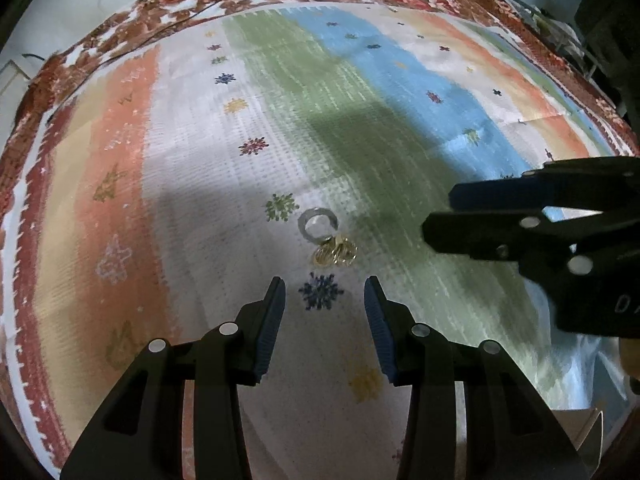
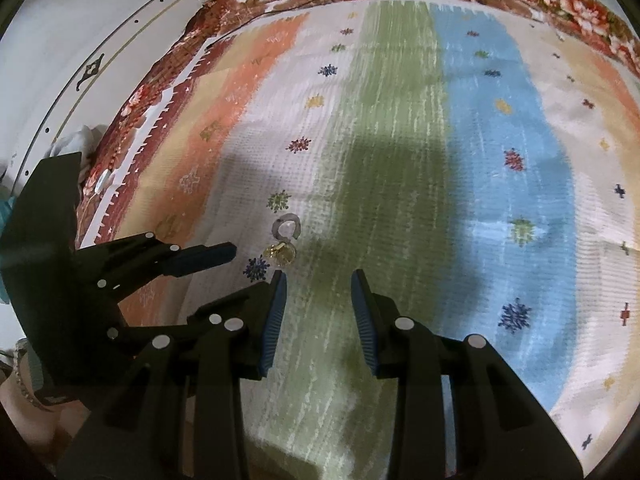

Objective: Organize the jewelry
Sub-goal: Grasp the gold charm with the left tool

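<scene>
Blue-padded left claw [image 1: 325, 292] up close in the left wrist view, jaws parted, nothing between them, hanging over the striped cloth [image 1: 200, 200]. Just ahead of the fingertips, a little past a dark blue star print: small gold jewelry piece [image 1: 335, 253], looks like a crumpled cluster of loops or leaf shapes, shiny, too small to say exactly what kind. Touching its far side, a pale silvery ring [image 1: 318, 225] with a gap in it, C-shaped, lying flat on the white stripe right at the edge of the green one. Right claw [image 1: 436, 216] poking in from the right side of that same view, seen edge-on there, well off to the side of the jewelry.

Right wrist view gives what the other can't: right claw [image 2: 319, 280] head-on, jaws apart, empty, over the green stripe. Gold piece [image 2: 282, 255] sits just ahead and to the left of its left fingertip, C-ring [image 2: 286, 226] right behind it. Left claw [image 2: 208, 258] comes in from the left, tip pointing toward the jewelry, close but not touching. Also only here: white wall or panel with a black ornament beyond the cloth's red floral border [image 2: 168, 80], plus bits of clutter at the far left edge.
</scene>
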Motion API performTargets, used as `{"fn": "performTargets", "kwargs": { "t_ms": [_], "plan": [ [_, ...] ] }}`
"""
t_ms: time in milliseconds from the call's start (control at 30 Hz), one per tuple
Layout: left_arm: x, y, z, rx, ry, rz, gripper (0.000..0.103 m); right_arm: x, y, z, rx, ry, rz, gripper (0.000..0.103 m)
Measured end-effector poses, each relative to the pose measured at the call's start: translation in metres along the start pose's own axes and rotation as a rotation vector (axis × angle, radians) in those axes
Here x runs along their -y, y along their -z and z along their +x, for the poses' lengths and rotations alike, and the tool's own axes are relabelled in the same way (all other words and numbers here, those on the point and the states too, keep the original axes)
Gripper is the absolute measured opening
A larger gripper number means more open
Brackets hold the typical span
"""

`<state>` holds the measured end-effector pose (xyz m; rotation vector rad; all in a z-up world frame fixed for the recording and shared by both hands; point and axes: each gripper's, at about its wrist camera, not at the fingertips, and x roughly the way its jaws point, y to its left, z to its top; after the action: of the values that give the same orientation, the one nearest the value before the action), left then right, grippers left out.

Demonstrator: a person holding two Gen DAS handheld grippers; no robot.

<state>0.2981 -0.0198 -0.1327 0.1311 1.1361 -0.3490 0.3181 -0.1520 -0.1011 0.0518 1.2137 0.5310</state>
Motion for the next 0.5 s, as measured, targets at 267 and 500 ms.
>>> {"fn": "performTargets", "kwargs": {
  "t_ms": [267,500],
  "plan": [
    [-0.002,-0.008,0.011,0.008,0.011,0.023,0.024,0.001,-0.010,0.015,-0.024,0.003,-0.008,0.035],
    [-0.008,-0.008,0.011,0.012,0.022,0.027,0.006,-0.001,-0.017,0.026,-0.039,0.013,-0.017,0.035]
  ]
}}
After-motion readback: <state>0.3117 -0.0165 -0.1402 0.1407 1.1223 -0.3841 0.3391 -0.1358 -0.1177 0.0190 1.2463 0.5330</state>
